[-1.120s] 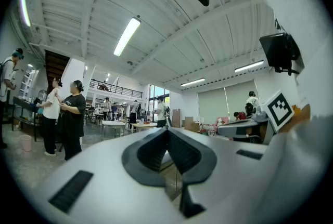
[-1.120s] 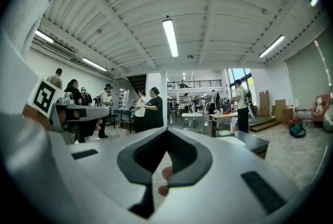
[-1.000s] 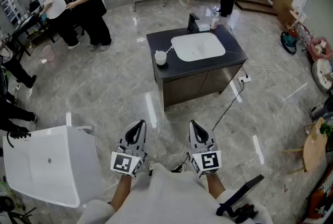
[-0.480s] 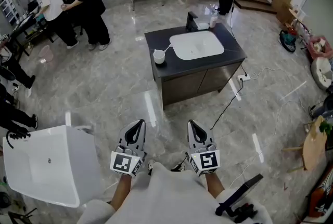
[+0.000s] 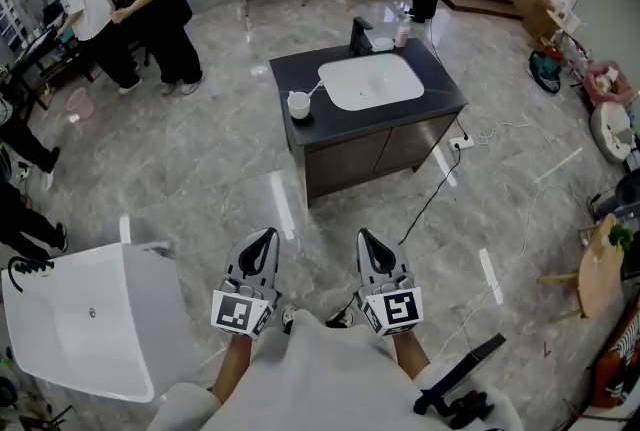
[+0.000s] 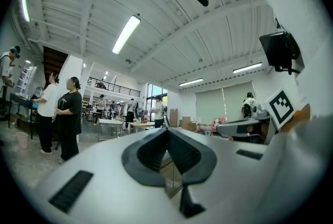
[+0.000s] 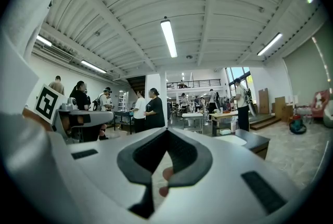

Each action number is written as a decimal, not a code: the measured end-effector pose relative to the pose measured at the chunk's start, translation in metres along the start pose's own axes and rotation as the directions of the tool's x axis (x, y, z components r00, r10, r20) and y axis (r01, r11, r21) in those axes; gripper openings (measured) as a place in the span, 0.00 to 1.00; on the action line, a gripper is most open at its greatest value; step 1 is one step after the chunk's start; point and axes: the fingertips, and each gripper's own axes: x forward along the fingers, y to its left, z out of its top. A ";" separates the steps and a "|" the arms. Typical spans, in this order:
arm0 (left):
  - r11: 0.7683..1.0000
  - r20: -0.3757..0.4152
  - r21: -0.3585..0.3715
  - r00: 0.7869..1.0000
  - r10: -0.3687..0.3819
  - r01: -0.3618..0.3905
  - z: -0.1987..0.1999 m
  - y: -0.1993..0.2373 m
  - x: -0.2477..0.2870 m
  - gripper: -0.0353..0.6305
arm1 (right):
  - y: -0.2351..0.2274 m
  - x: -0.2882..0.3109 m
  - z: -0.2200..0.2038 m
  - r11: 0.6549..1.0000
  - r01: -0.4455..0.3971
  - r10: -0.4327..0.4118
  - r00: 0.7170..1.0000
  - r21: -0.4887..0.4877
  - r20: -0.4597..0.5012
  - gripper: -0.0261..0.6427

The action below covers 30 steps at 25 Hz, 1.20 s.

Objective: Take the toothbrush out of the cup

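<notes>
The task has not really begun; judging by how things lie, this is the approach step. In the head view, the left gripper (image 5: 266,239) and the right gripper (image 5: 366,237) sit side by side at the lower centre of the frame, pointing toward the top of the frame. Each gripper's own view shows its jaws clenched tip to tip with nothing between them, only the room beyond.

The cup (image 5: 298,105) stands above the centre of the frame, on the left front corner of a dark counter (image 5: 443,97), just left of the white basin (image 5: 372,81). The toothbrush (image 5: 316,91) leans out of the cup toward the basin, its handle slanting up and to the right. A wide stretch of grey floor (image 5: 230,169) lies between the grippers and the counter, so cup and grippers are well apart.

The next move probably calls for the person to walk up to the counter's left corner, spread the jaws of one gripper, and bring them around the part of the handle that sticks out above the rim. The other gripper may need to steady the cup, since a light cup could tip or lift as the toothbrush is pulled out.
</notes>
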 end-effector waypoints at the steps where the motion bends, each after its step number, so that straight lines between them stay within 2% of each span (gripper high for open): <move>1: 1.000 0.000 0.001 1.000 -0.007 0.007 0.000 0.001 0.000 0.05 | 0.002 0.001 0.000 1.000 0.003 -0.003 1.000 -0.001 -0.002 0.05; 17: 0.995 0.006 -0.041 0.996 -0.091 0.091 -0.007 0.064 -0.009 0.05 | 0.063 0.044 0.005 0.998 0.051 -0.052 0.998 -0.025 -0.021 0.05; 22: 0.990 -0.005 -0.055 0.992 -0.127 0.127 -0.012 0.072 -0.013 0.05 | 0.081 0.047 0.003 0.998 0.055 -0.056 0.998 -0.034 -0.030 0.05; 30: 0.988 -0.005 -0.073 0.991 -0.134 0.133 -0.012 0.078 -0.021 0.05 | 0.088 0.048 -0.001 0.997 0.061 -0.063 0.997 -0.038 -0.049 0.05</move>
